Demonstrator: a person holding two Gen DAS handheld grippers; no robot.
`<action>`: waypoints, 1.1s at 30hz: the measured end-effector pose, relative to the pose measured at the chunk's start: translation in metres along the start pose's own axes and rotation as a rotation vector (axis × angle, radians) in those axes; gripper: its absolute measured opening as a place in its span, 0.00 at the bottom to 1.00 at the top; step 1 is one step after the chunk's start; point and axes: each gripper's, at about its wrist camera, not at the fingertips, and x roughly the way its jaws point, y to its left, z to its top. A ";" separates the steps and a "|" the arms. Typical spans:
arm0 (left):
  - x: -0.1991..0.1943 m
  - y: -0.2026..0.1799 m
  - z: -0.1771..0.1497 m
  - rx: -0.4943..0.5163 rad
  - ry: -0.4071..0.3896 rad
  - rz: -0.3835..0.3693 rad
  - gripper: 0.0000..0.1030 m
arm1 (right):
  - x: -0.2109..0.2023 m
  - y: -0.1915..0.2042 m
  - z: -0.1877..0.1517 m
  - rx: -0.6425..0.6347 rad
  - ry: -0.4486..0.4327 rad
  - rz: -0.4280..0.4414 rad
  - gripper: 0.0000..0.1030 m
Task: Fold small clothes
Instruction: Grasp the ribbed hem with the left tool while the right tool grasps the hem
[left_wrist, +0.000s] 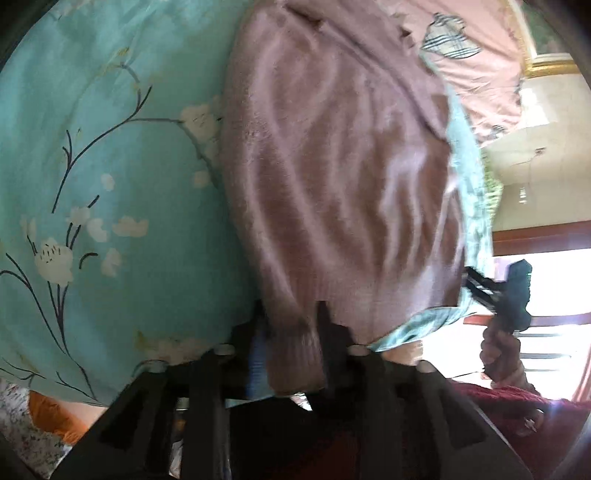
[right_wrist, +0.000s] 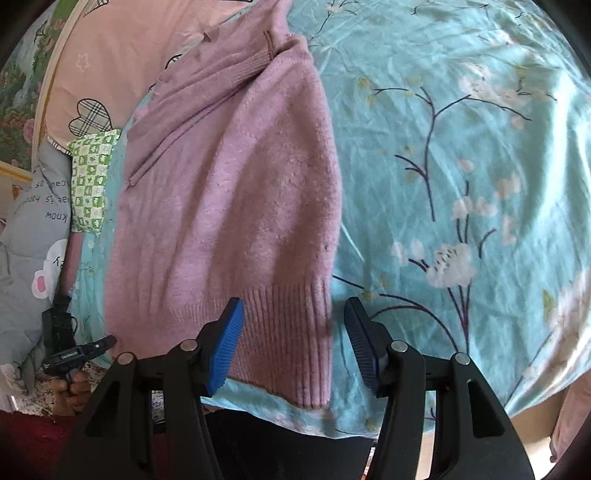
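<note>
Pink sweater (left_wrist: 332, 177) hem pinched in left claw (left_wrist: 291, 332); right claw (right_wrist: 293, 343) wide open.

1. A pink-mauve knit with ribbed hem is being shown by the sweater (right_wrist: 229, 192).
2. Turquoise, printed with white blossoms on dark thin branches, is being worn by the sheet (right_wrist: 461, 155).
3. Pale pink with plaid hearts is being displayed on the pillow (right_wrist: 122, 55).
4. Green-and-white checks are being shown on a small cushion (right_wrist: 90, 181).
5. Blue pads (right_wrist: 227, 347) are being carried on the black right gripper (right_wrist: 295, 343).
</note>
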 end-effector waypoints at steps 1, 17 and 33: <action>0.003 0.000 0.001 -0.009 0.003 0.015 0.41 | 0.000 0.000 0.001 0.002 0.003 0.008 0.56; 0.020 -0.006 0.003 0.060 -0.075 0.011 0.06 | 0.006 -0.028 -0.011 0.094 -0.004 0.132 0.06; -0.037 -0.030 0.020 0.019 -0.262 -0.235 0.05 | -0.036 -0.022 0.006 0.144 -0.081 0.403 0.06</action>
